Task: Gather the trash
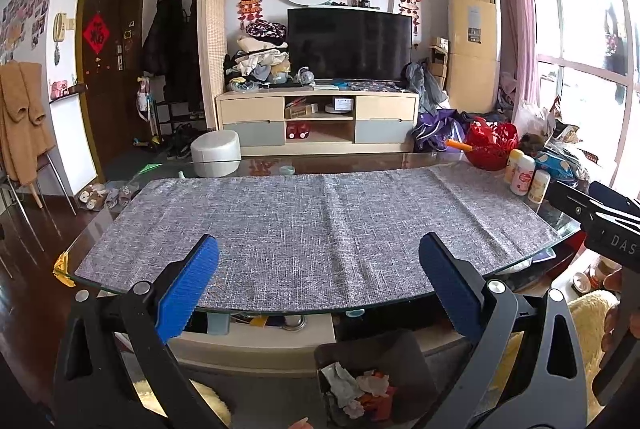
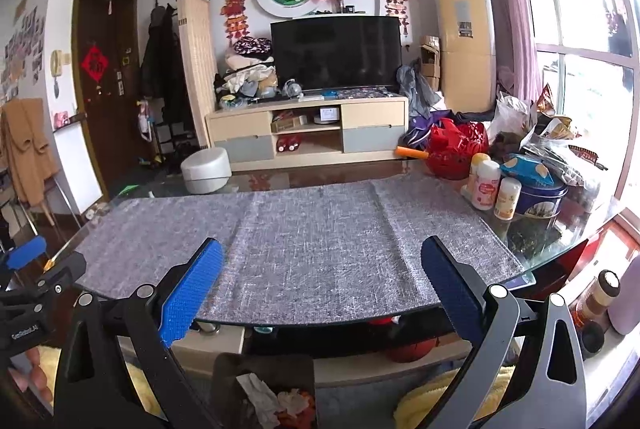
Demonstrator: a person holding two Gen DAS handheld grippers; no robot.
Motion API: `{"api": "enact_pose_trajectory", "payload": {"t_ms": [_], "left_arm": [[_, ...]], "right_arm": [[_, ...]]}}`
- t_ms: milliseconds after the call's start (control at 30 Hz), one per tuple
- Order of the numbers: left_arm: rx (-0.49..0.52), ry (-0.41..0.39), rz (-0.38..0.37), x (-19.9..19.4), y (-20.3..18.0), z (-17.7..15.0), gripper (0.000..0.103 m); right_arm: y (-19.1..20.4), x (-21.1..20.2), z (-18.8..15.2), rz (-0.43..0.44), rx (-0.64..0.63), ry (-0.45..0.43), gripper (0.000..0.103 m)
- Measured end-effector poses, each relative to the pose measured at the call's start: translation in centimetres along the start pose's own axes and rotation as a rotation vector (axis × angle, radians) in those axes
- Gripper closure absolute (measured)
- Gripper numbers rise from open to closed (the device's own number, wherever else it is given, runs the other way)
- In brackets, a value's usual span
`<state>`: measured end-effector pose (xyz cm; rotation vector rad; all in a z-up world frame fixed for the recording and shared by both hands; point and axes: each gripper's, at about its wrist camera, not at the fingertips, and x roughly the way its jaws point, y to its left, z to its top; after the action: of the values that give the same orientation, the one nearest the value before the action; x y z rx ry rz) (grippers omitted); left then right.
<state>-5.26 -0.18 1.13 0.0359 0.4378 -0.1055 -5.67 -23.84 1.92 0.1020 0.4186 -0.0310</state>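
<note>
A mottled grey woven mat [image 1: 312, 225] covers the glass table [image 1: 360, 159]. Far right stands a red basket [image 2: 456, 147]; near it, white bottles [image 2: 486, 185] and a blue tin [image 2: 540, 199].

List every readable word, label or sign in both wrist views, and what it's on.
"DAS": cut off at the frame edge, on the right gripper body, left wrist view.
"GenRobot.AI": on the left gripper body, right wrist view.
Red diamond sign on the door: one black character, too blurred to read.
Bottle labels, air conditioner sticker: too small to read.
</note>
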Motion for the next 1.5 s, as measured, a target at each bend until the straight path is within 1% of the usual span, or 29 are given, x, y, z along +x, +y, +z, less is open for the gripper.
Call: {"api": "enact_pose_trajectory", "payload": {"t_ms": [467,1500], "left_arm": [[-0.02,-0.004,-0.006,-0.17,0.45,-0.11,0.008],[-0.02,-0.013,-0.012,-0.63,0.01,0.28,0.008]], "right_arm": [[0.13,0.06,-0.16,0.002,-0.003,0.004,0.003],[-0.04,0.23,-0.25,0.003,0.008,0.014,0.003]]}}
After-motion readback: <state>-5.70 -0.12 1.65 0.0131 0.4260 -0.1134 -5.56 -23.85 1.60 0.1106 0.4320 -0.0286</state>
